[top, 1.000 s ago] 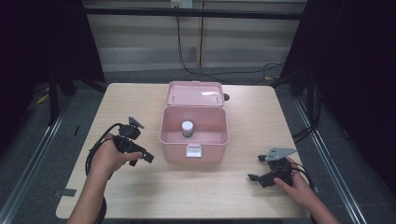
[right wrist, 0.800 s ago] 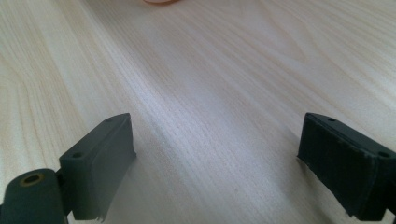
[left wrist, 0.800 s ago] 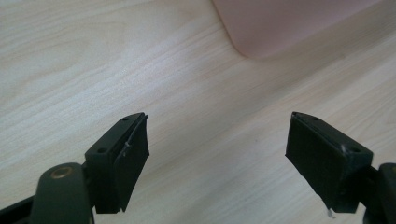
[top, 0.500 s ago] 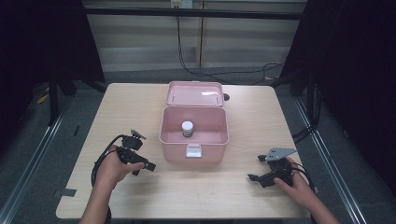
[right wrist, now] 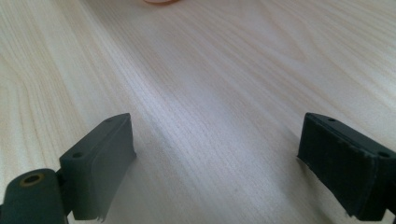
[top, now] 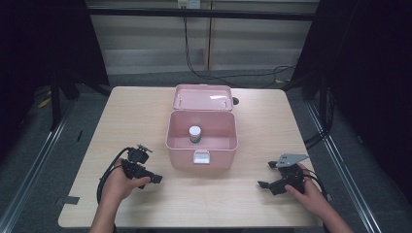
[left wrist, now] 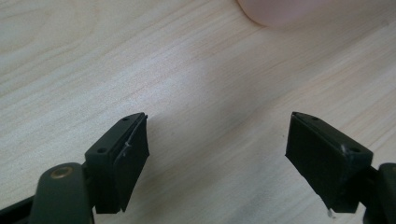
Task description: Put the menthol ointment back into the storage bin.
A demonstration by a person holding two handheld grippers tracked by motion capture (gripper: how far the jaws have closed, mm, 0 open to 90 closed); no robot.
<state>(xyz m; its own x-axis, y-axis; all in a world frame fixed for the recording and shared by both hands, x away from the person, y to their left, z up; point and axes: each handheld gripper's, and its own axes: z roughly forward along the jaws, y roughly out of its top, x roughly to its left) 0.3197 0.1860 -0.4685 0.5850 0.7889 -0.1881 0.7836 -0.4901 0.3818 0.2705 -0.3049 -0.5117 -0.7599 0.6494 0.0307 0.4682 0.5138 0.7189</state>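
Note:
A pink box [top: 202,148] stands mid-table with its lid [top: 203,97] thrown back behind it. Inside, a small white-capped bottle [top: 195,134] stands upright. My left gripper [top: 156,179] rests low on the table, left of the box's front corner, pointing right, jaws open over bare wood [left wrist: 217,140]. A pink corner of the box [left wrist: 280,11] lies ahead of it. My right gripper [top: 263,185] lies on the table near the front right, pointing left, jaws open with only wood [right wrist: 215,144] between them.
The light wooden table [top: 121,116] ends in a front edge close below both hands. Black cables trail from each gripper and along the floor behind the table. Dark frame posts stand at both sides.
My left hand has come down and toward the front edge, settling its gripper on the table left of the box. The right hand has kept still.

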